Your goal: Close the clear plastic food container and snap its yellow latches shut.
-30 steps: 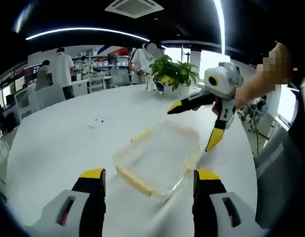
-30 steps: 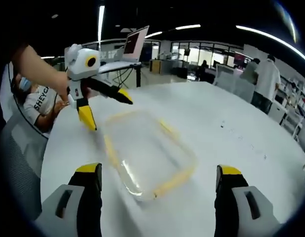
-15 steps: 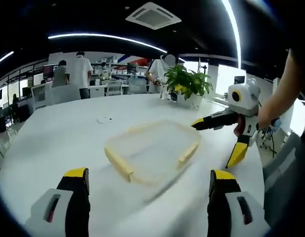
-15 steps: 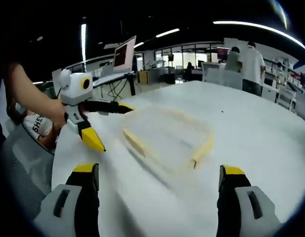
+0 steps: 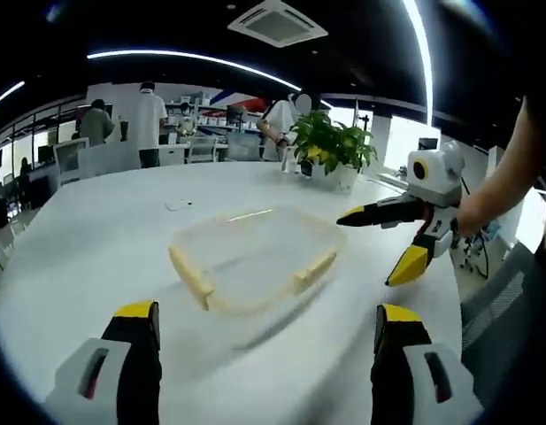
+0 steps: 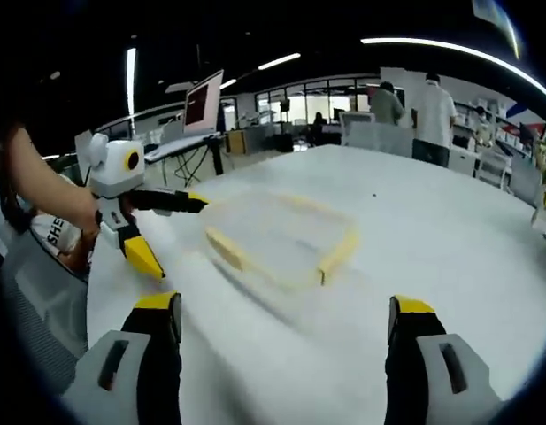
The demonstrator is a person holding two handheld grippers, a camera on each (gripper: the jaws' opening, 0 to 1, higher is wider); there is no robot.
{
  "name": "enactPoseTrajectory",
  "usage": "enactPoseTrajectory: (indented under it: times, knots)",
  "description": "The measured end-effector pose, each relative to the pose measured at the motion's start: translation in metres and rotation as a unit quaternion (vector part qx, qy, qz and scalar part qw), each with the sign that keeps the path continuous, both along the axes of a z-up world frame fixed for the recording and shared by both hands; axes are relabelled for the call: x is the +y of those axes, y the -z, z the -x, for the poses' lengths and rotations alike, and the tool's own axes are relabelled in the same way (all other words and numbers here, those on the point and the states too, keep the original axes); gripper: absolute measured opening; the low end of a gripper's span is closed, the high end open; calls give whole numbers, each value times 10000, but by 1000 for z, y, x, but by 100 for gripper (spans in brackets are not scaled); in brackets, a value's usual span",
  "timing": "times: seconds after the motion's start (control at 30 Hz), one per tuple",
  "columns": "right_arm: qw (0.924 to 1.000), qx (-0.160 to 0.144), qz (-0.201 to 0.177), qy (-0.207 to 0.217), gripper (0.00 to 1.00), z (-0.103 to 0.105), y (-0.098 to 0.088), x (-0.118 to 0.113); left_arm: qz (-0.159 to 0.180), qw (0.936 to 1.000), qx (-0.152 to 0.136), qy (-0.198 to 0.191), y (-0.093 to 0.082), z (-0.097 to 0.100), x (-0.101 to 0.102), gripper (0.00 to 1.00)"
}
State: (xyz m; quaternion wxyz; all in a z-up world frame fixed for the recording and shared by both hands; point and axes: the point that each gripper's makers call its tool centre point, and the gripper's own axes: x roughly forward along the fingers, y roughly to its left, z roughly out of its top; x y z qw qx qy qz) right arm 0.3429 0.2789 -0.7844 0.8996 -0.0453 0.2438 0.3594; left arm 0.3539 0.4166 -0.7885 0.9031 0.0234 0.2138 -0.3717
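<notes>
A clear plastic food container (image 5: pixel 250 257) with yellow latches along its sides rests on the white table (image 5: pixel 96 239); its lid lies on it. In the right gripper view the same container (image 6: pixel 281 237) sits ahead, its yellow latches at the near and right sides. My left gripper (image 5: pixel 265 332) stands open well short of the container, nothing between its fingers. My right gripper (image 6: pixel 283 323) is open too and holds nothing. The right gripper (image 5: pixel 392 239) comes in from the right of the left gripper view, beside the container. The left gripper (image 6: pixel 162 230) appears at the left of the right gripper view.
A potted green plant (image 5: pixel 330 146) stands at the table's far side. A small object (image 5: pixel 177 204) lies on the table beyond the container. People stand by desks and chairs in the background (image 5: pixel 140 119). A laptop (image 6: pixel 204 99) sits on a stand behind.
Both hands have drawn back and lowered from above the container, so it now sits farther ahead in both views. Both grippers stay open.
</notes>
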Motion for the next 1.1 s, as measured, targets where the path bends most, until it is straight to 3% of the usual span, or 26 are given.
enactPoseTrajectory:
  times: [0.53,0.63,1.1]
  knots:
    - [9991,40,-94,402,89,25,-12,-31,-57,9998,94,-182,-10,21,25,93]
    - [9985,93,-146,520,89,35,-16,-40,82,9991,253,-341,-13,31,33,91]
    - [9920,281,-582,1087,89,77,-24,-73,311,9949,435,-851,-17,79,67,88]
